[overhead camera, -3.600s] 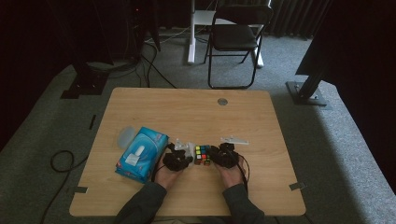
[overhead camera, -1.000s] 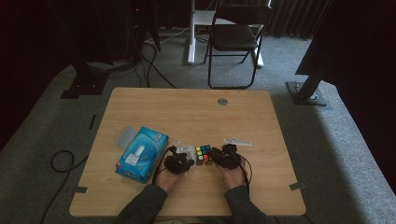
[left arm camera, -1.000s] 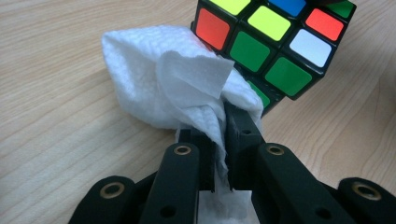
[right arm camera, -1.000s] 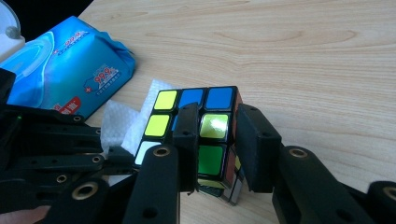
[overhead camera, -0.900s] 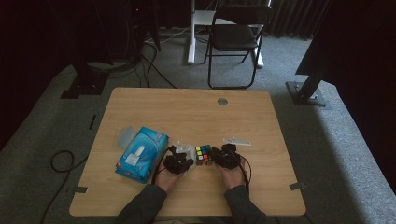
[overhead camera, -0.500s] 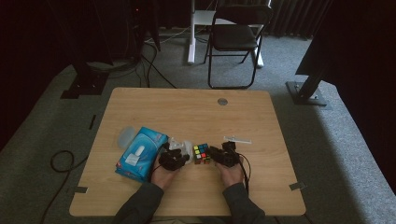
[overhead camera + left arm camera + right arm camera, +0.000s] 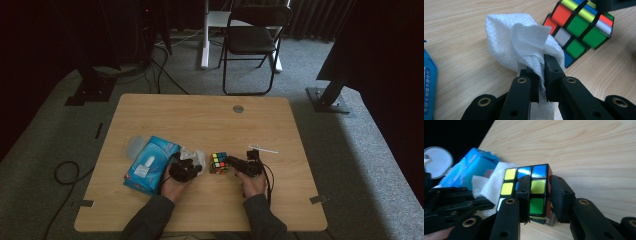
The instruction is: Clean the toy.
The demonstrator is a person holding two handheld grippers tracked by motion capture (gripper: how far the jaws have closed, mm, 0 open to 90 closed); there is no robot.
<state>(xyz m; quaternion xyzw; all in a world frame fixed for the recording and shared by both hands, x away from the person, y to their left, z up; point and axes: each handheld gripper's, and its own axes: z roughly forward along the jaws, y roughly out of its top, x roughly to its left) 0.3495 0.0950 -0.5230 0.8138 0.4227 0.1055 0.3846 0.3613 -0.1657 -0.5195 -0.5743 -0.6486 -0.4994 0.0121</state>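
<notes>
Pinching crumpled dimpled wipe [image 7: 516, 42], glossy cube [image 7: 584, 27]

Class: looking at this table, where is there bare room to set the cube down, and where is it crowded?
Free: the far half of the table and the right side beyond the right gripper. Crowded: front left, where wipes pack, wipe, cube and left gripper sit close.

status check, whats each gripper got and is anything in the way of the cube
Left hand-held gripper shut on white wipe. Right hand-held gripper shut on puzzle cube. Wipe beside cube, blue wipe pack at left, nothing blocking.
</notes>
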